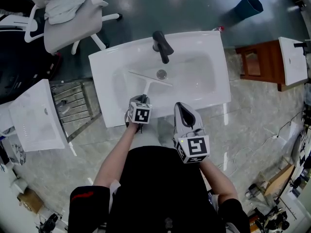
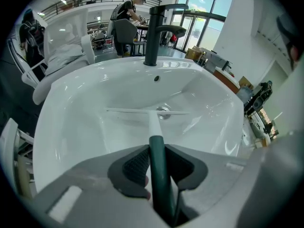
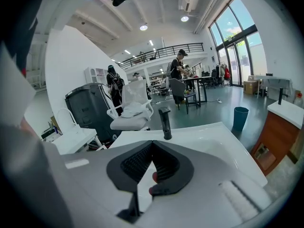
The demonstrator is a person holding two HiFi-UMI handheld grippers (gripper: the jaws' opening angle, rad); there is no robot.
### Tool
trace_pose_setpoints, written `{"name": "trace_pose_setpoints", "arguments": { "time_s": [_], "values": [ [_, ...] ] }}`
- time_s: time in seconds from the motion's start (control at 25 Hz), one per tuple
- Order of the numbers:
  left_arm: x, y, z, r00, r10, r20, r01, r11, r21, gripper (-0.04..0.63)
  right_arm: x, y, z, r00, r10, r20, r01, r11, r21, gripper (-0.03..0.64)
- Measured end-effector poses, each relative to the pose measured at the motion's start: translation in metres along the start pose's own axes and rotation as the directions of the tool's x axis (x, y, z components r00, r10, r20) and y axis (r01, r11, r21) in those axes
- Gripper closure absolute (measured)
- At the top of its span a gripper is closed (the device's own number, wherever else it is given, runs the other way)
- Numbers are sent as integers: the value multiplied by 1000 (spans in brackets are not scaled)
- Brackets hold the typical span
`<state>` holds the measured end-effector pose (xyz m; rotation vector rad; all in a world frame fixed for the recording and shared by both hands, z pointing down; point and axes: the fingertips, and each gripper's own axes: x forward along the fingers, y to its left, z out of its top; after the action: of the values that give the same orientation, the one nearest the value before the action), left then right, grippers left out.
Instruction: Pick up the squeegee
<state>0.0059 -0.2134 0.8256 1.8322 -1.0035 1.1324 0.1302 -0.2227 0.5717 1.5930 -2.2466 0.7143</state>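
Overhead head view and both gripper views share the sink [image 1: 204, 47].

The squeegee [image 1: 147, 84] has a long, thin white blade bar, a white neck and a dark green handle, forming a T. The blade stretches crosswise near the middle of the sink's [image 1: 104, 62] bowl. The handle runs back towards the sink's near rim, tilted upward. It is clamped between the fingers [image 2: 135, 165] of the left gripper [image 2: 156, 151].
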Motion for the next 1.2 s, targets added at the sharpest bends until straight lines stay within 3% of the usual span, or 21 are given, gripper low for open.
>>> {"name": "trace_pose_setpoints", "arguments": {
  "time_s": [0.52,1.2],
  "values": [
    [-40,-11,3,992,5,129,-5,1000,3,488,-20,12,-2,1000,20,23,-19,999,-37,614],
    [-109,-28,23,948,19,317,-26,1000,15,488,-51,22,-1,997,27,79,-22,997,-72,614]
  ]
}}
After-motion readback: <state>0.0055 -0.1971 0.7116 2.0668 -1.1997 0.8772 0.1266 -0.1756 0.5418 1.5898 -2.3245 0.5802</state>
